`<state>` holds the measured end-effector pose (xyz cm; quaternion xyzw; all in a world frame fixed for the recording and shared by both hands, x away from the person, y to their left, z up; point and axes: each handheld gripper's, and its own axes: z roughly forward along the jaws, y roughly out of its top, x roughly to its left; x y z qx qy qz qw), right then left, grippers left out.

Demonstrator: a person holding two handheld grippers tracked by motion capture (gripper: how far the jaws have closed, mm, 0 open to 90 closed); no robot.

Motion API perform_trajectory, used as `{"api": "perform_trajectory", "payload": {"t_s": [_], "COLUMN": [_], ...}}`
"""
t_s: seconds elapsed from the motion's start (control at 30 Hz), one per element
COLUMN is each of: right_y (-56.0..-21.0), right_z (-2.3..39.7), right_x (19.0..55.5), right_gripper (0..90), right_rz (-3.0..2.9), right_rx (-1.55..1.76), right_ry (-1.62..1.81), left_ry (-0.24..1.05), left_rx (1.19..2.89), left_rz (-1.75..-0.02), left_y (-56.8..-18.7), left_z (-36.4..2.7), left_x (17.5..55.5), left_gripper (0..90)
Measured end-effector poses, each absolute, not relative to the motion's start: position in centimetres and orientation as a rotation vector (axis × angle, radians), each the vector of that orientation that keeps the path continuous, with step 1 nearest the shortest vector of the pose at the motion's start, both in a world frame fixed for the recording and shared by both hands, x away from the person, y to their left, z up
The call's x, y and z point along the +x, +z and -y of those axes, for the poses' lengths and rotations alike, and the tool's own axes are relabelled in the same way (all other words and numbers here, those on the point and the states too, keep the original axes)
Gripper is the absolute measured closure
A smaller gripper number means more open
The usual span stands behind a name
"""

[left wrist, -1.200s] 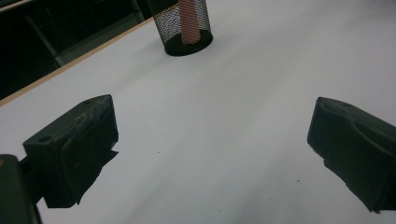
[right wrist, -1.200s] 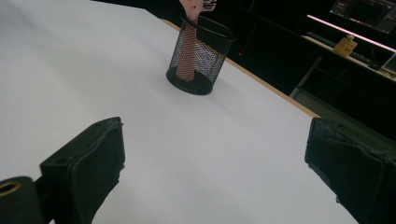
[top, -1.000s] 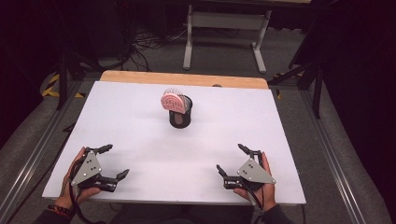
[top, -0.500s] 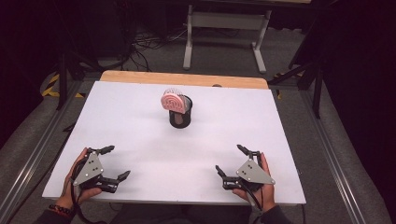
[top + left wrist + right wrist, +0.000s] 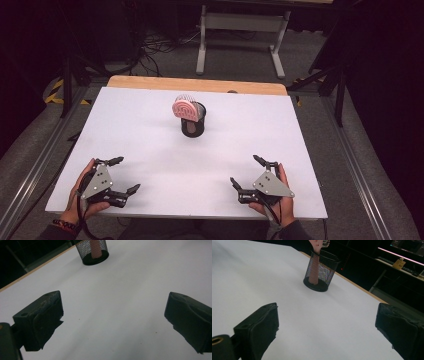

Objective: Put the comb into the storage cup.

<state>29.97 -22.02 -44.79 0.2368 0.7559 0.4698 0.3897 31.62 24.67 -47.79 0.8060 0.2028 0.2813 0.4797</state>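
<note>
- your left claw (image 5: 121, 175) rests at the near left edge of the white tabletop (image 5: 140, 130), jaws spread wide with nothing between them.
- your right claw (image 5: 247, 171) sits at the near right edge, jaws just as wide and empty.
- the black mesh pen cup (image 5: 193, 121) stands upright well ahead of both claws, toward the far middle of the tabletop, roughly between them.
- a pink hairbrush (image 5: 184, 107) stands in the cup, handle down, its long axis upright, head leaning over the rim toward your left claw's side.
- neither claw looks clearly closer; the cup lies forward and inward from each.
- in the right gripper view the cup (image 5: 320, 271) sits ahead, slightly left of centre; in the left gripper view it (image 5: 95, 251) is at the top edge.
</note>
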Motion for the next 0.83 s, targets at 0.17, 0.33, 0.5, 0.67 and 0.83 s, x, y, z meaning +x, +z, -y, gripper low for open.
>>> {"api": "perform_trajectory", "payload": {"t_s": [0.17, 0.33, 0.5, 0.67, 0.83], "right_y": [-44.81, -44.79, -44.79, -44.81, -44.80], "right_z": [22.06, 22.17, 22.46, 22.61, 22.53], "right_x": [30.04, 30.05, 30.16, 30.40, 30.48], "right_gripper": [5.3, 5.4, 5.3, 5.3, 5.3], "right_rz": [-1.925, -1.928, -1.923, -1.935, -1.938], "right_rx": [0.603, 0.607, 0.622, 0.650, 0.647], "right_ry": [1.196, 1.201, 1.202, 1.221, 1.217], "left_ry": [0.690, 0.683, 0.684, 0.686, 0.677], "left_rx": [1.975, 1.974, 1.974, 1.981, 1.978], "left_rz": [-0.489, -0.490, -0.506, -0.503, -0.513], "left_y": [-47.81, -47.76, -47.87, -47.93, -48.02], "left_z": [-24.57, -24.45, -24.38, -24.37, -24.32], "left_x": [31.63, 31.65, 31.90, 31.93, 32.02], "left_gripper": [3.3, 3.5, 3.1, 4.0, 4.0]}}
